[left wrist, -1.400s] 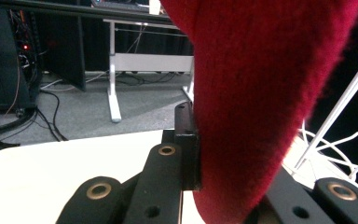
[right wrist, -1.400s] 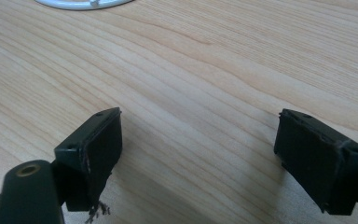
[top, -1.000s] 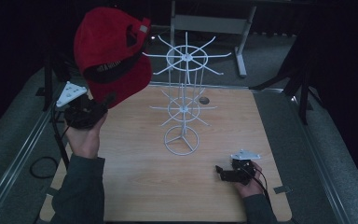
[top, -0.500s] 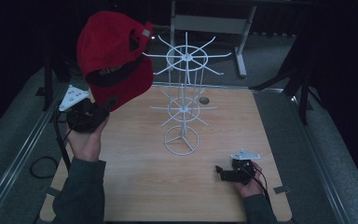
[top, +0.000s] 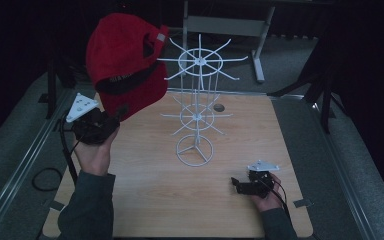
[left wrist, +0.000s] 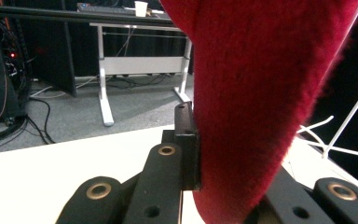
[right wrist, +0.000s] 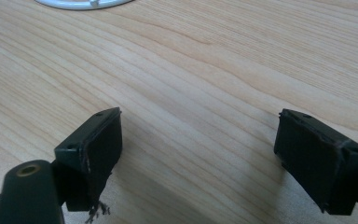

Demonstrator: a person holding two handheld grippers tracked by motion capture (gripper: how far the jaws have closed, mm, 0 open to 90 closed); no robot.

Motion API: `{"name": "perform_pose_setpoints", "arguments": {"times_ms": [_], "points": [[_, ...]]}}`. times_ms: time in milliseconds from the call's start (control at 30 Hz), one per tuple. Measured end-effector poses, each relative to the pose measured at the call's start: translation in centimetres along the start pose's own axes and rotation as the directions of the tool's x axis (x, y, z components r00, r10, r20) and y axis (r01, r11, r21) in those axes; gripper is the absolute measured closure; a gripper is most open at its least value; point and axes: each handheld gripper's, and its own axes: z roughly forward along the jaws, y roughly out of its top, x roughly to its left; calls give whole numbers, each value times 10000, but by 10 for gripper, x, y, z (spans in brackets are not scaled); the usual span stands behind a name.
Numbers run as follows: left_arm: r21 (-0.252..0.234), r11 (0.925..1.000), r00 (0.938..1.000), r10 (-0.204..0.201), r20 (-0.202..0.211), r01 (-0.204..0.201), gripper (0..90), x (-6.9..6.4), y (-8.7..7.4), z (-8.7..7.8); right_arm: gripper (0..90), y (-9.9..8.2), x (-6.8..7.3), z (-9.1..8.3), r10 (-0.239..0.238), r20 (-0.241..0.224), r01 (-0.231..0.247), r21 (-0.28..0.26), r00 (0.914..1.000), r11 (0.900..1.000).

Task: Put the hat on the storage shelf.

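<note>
My left gripper [top: 114, 116] pinches the red cap [top: 122, 65] aloft beside the rack [top: 198, 102], whose prongs could snag it; my right gripper [top: 236, 184] rests open on the table [top: 145, 190].

Both forearms wear long grey-green sleeves [top: 87, 205] reaching to the wrist, and each hand carries a black two-jaw unit. The left gripper [top: 114, 119] bears a pale grey three-cornered plate [top: 81, 106] drilled with small holes and trails a black cable [top: 69, 155]; its own view shows black linkage arms fitted with brass-coloured rivets [left wrist: 167, 150] and a square-ended black jaw block. The right gripper [right wrist: 200, 158] carries a matching grey plate [top: 263, 166] and black cable [top: 280, 192], and its own view shows two rectangular black jaw pads [right wrist: 100, 142] with small corner holes, worn edges, frayed fibres beneath the left pad, and one brass-coloured rivet [right wrist: 28, 169].
</note>
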Motion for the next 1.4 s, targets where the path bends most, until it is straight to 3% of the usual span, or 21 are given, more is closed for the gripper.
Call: {"name": "perform_pose_setpoints", "arguments": {"times_ms": [467,833,1033,1400], "points": [[393,9992,10000,-19,-76,22,859,-2,-24,7,150,0,0,0,1,1,-1,-1,10000,10000],[676,9977,10000,-56,-1,56,858,-3,-59,18,150,0,0,0,2,0,-2,-2,10000,10000],[885,9960,9999,142,66,-148,857,-4,-80,28,150,0,0,0,2,3,-2,0,10000,10000],[1423,9889,9990,418,145,-435,821,-7,-102,39,150,0,0,0,4,12,-4,-8,10000,10000]]}}
